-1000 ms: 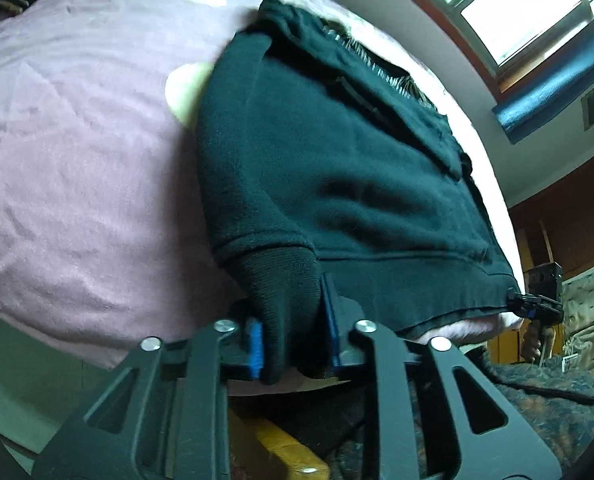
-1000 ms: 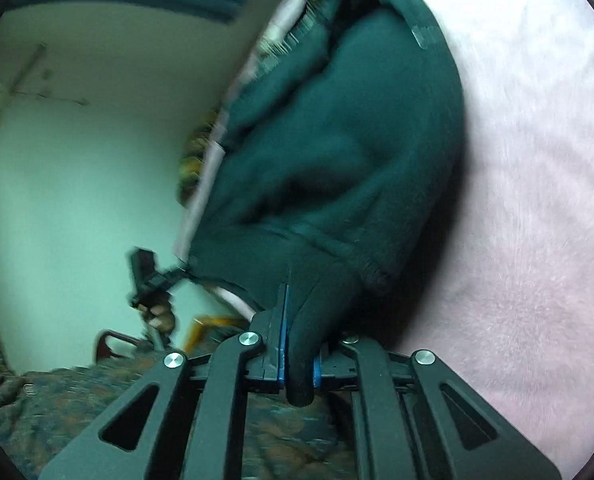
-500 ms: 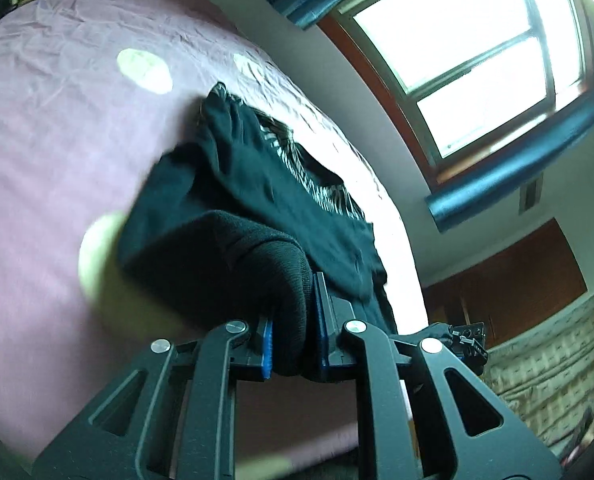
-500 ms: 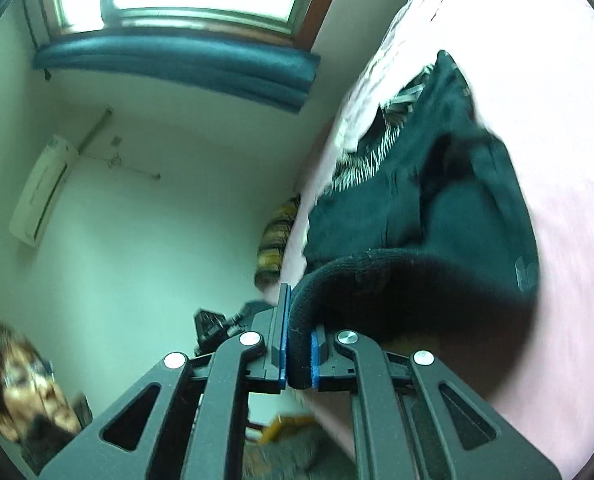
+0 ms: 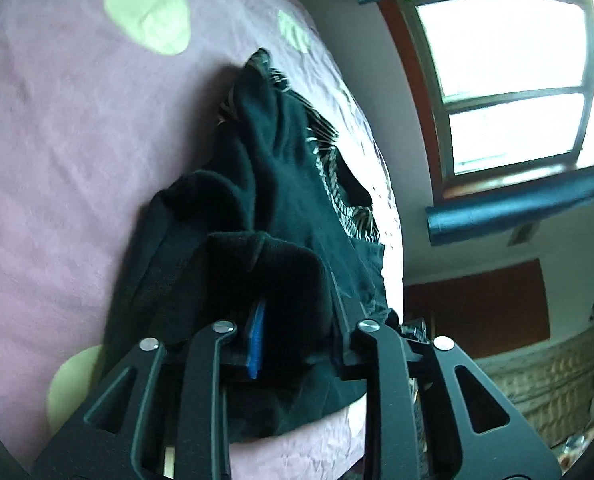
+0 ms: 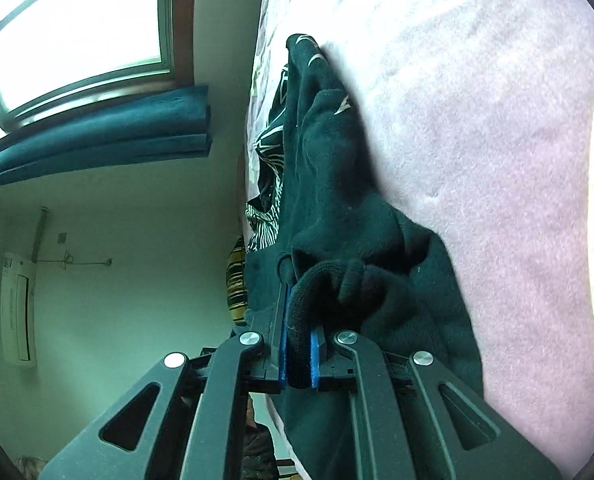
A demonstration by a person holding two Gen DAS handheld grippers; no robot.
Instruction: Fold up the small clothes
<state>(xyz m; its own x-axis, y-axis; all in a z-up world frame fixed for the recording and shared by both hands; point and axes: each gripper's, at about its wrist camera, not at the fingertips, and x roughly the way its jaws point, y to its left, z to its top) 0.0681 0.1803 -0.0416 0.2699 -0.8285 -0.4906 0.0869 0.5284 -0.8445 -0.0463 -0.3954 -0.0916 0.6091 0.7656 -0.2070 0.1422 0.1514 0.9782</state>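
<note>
dark green sweater (image 5: pixel 289 184), pinched hem, pink bedspread (image 5: pixel 69 152)

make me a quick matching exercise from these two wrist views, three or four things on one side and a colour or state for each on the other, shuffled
Things:
1. dark sweater
2. bed sheet
3. curtain
4. right claw

Colour or state:
a. teal blue, bunched beneath the window
b. pink with pale green dots
c. shut on a knit hem
d. dark green, bunched on the bed

Pairs: 1-d, 2-b, 3-a, 4-c
</note>
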